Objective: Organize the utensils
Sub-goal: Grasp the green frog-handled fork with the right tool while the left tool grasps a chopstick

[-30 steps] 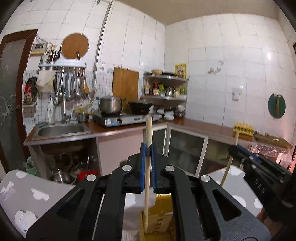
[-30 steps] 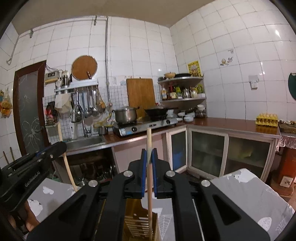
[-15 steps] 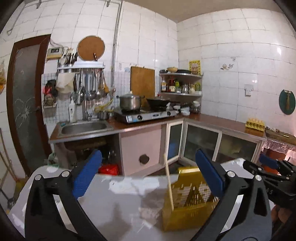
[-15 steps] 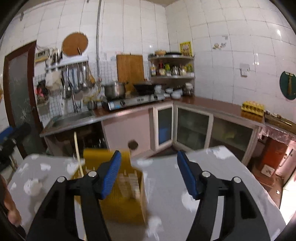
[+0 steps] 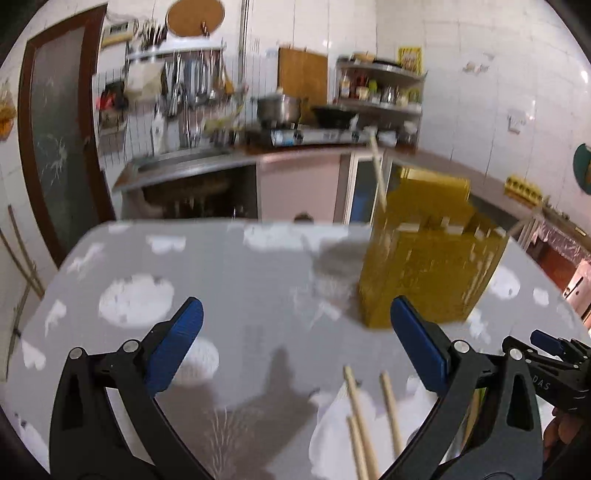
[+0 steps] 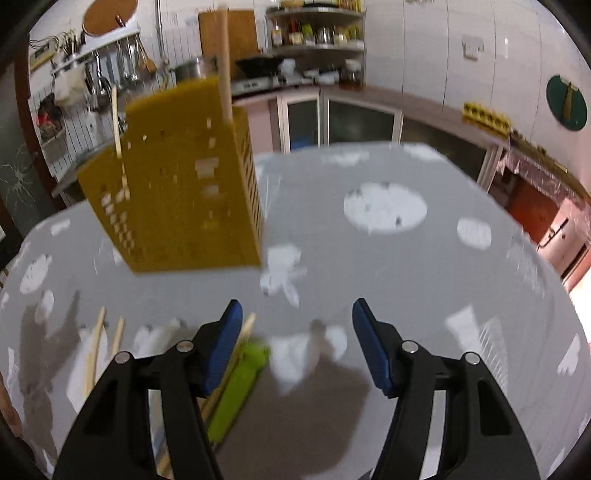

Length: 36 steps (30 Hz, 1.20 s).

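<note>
A yellow slotted utensil holder (image 5: 428,251) stands on the grey table (image 5: 221,273); it also shows in the right wrist view (image 6: 177,184). Two wooden sticks (image 5: 377,173) (image 6: 224,62) stand in it. My left gripper (image 5: 295,339) is open and empty, low over the table, with several loose chopsticks (image 5: 360,417) lying just ahead between its fingers. My right gripper (image 6: 297,343) is open and empty; a green-handled utensil (image 6: 240,384) and chopsticks (image 6: 96,347) lie by its left finger. The right gripper shows at the left view's edge (image 5: 546,358).
The table has a grey cloth with white patches (image 6: 384,206). Behind it are a kitchen counter with a sink (image 5: 184,162), a stove with a pot (image 5: 277,110), a shelf of jars (image 6: 317,33) and a dark door (image 5: 59,147) at the left.
Both grippers let go of their wooden sticks, which now stand in the yellow holder. Both opened wide, pulled back and dropped low toward the loose utensils on the table.
</note>
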{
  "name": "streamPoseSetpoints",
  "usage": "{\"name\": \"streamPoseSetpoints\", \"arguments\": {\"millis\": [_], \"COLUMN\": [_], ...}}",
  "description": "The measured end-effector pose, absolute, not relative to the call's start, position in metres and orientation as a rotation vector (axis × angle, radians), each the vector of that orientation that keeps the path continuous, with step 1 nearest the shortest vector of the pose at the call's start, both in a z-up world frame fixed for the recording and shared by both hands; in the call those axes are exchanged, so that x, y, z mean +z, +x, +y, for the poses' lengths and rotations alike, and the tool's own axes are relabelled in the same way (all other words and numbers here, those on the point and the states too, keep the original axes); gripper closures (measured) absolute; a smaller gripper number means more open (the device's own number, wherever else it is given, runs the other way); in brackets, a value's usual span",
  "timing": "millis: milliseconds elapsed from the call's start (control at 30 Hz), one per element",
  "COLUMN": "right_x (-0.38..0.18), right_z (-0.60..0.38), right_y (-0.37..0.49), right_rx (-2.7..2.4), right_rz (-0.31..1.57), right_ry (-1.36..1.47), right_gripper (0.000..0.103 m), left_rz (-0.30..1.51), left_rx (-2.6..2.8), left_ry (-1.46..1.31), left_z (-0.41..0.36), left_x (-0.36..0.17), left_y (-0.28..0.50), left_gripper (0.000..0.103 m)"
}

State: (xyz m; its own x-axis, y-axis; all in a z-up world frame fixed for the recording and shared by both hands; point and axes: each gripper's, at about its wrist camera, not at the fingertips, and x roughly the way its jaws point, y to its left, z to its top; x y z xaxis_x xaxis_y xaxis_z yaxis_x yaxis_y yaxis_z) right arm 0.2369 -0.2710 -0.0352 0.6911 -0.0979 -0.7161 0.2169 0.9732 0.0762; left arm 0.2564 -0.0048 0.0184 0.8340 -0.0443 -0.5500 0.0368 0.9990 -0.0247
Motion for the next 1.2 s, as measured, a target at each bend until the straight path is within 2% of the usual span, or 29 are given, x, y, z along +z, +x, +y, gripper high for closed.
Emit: {"name": "streamPoseSetpoints", "arguments": {"millis": [333,533,700,867,933,1100,1200], "right_x": [-0.058,-0.06,-0.063,-0.066,-0.065,-0.064,-0.062], "right_z": [-0.253,-0.25,-0.251,-0.252,-0.251,-0.251,-0.254], "right_y": [0.234,0.238,0.244,0.248,0.251,0.255,0.254], "right_rx": [-0.18,-0.16,-0.164,-0.169,-0.17,-0.156,-0.148], "right_rz": [0.87,0.901,0.905,0.913,0.914,0.915,0.906], "right_ry": [0.195,0.258,0.288,0.288,0.272,0.253,0.268], "right_gripper": [0.055,0.072,0.08,0.081,0.081,0.083,0.083], "left_rz": [0.75,0.812,0.867,0.92,0.924,0.948,0.958], "left_rx": [-0.031,-0.03,-0.058,-0.089,-0.079,-0.084,-0.09], "left_ry": [0.008,0.019,-0.01,-0.024,-0.009,0.005,-0.006], "left_z": [-0.017,-0.027,-0.03,-0.036,-0.04,-0.044,-0.042], "left_x": [-0.03,-0.047,-0.055,-0.064,-0.066,-0.065,-0.063], "left_y": [0.261,0.267,0.273,0.28,0.281,0.285,0.289], "left_gripper": [0.005,0.005,0.014,0.03,0.032,0.045,0.058]}}
